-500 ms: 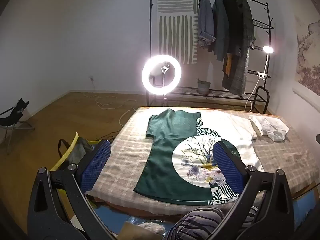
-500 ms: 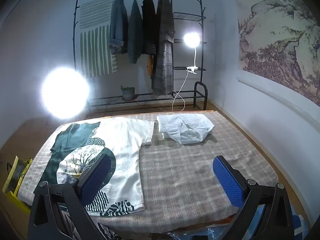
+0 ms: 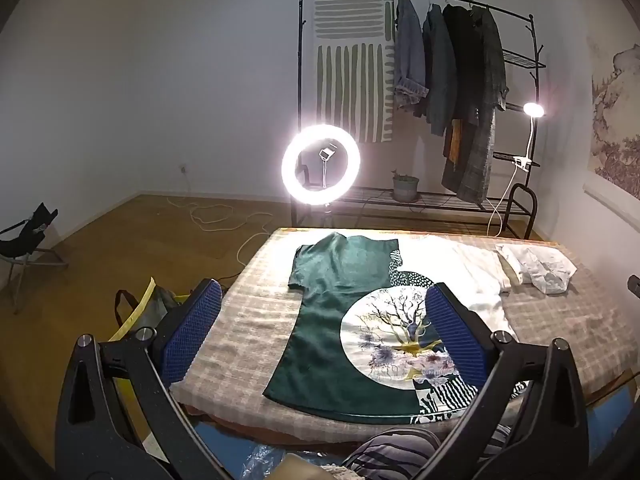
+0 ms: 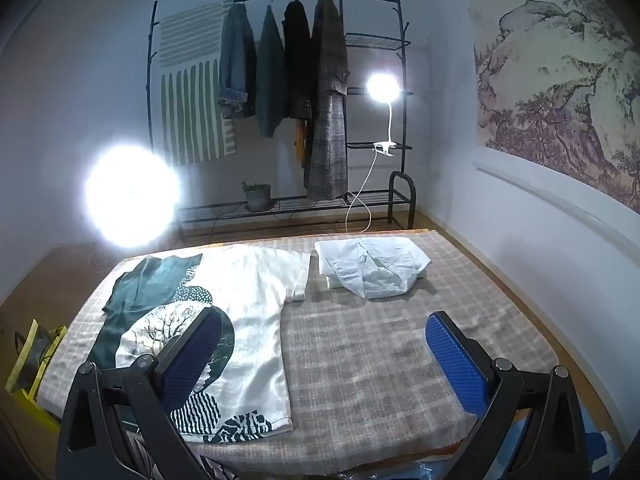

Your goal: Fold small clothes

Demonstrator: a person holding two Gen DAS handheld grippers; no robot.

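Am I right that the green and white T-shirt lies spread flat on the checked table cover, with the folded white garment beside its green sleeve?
Not quite: the folded white garment lies beside the white sleeve of the T-shirt, not the green one. The right wrist view shows it. The T-shirt does lie spread flat on the checked table cover.

A T-shirt (image 4: 248,320) is spread flat on the left half of the table (image 4: 400,352). A folded garment (image 4: 372,266) is placed at the far right, just beside the T-shirt's sleeve. Behind the table a clothes rack (image 4: 280,120) is set against the wall, with a ring light (image 3: 321,165) before it at the left. A bag (image 3: 148,312) is left on the floor, left of the table.
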